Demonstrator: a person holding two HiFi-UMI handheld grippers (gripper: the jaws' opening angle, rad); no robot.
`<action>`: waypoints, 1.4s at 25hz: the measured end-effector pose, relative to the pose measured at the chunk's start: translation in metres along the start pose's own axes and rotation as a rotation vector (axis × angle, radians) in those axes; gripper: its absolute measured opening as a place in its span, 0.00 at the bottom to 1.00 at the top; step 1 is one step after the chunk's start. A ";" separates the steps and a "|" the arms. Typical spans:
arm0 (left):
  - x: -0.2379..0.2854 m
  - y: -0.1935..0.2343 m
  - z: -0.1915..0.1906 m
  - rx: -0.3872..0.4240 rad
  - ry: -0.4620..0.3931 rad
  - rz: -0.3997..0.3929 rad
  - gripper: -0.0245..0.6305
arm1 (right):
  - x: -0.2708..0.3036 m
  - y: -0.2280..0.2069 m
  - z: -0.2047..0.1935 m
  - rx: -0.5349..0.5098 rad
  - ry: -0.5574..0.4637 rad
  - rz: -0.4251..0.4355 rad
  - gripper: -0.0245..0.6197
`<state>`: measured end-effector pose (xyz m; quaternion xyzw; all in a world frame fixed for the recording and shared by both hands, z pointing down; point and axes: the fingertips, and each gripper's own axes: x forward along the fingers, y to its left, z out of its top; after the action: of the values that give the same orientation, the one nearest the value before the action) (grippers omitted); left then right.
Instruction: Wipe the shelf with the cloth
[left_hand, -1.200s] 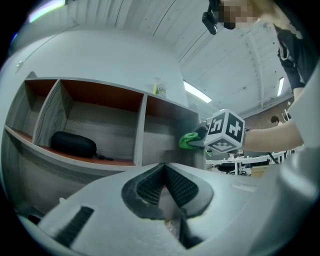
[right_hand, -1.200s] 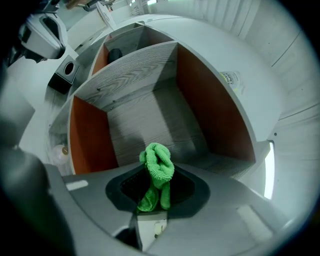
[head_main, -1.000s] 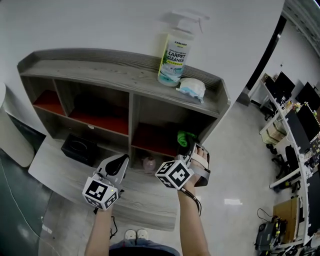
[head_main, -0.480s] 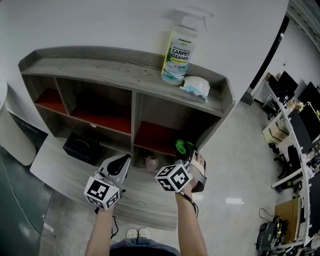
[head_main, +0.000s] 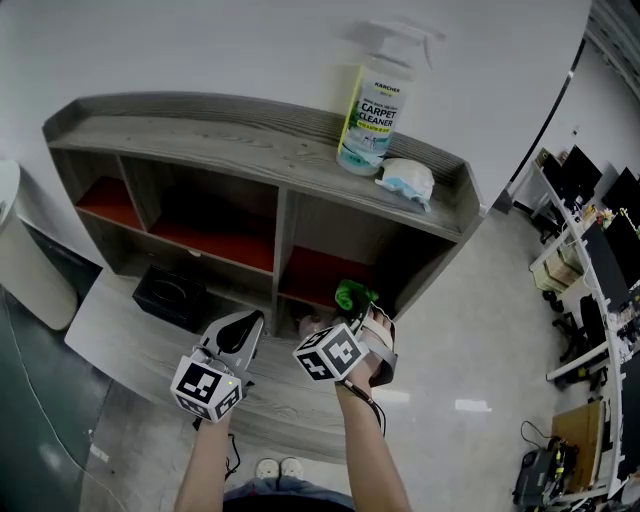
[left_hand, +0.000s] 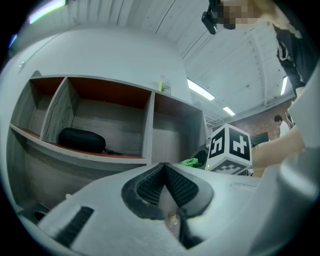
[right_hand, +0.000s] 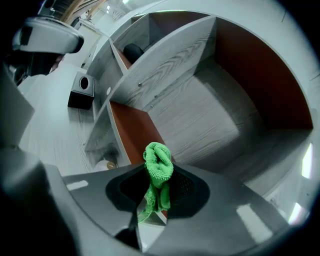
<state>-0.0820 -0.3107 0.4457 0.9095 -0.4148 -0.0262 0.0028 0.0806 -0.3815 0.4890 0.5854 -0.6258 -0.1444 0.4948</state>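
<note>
The grey wooden shelf unit (head_main: 250, 140) with red-floored compartments stands against the white wall. My right gripper (head_main: 352, 300) is shut on a bunched green cloth (head_main: 353, 294), held just in front of the lower right compartment (head_main: 325, 275). In the right gripper view the green cloth (right_hand: 158, 170) sticks out between the jaws, facing that compartment's red floor (right_hand: 135, 135). My left gripper (head_main: 238, 328) hangs lower and to the left, shut with nothing in it; in its own view the jaws meet at the gripper tip (left_hand: 164, 167).
A carpet cleaner spray bottle (head_main: 375, 110) and a white-blue pouch (head_main: 408, 183) stand on the shelf top. A black case (head_main: 170, 295) lies in the bottom left compartment, a small pinkish object (head_main: 308, 325) near the right gripper. Desks and monitors (head_main: 600, 240) fill the far right.
The right gripper with the cloth has drifted left and slightly toward me relative to the shelf as the head view shifted. The left gripper has barely moved.
</note>
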 end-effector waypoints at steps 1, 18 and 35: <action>-0.002 0.002 0.000 -0.001 0.000 0.005 0.04 | 0.000 0.005 0.008 0.004 -0.013 0.020 0.19; -0.017 0.029 0.001 0.004 -0.001 0.069 0.04 | -0.022 -0.024 0.094 0.289 -0.293 0.044 0.19; -0.024 0.039 0.009 0.028 0.003 0.109 0.04 | 0.002 -0.120 0.142 0.482 -0.453 -0.166 0.20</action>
<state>-0.1275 -0.3175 0.4386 0.8855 -0.4642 -0.0190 -0.0079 0.0398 -0.4726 0.3322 0.6876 -0.6860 -0.1584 0.1773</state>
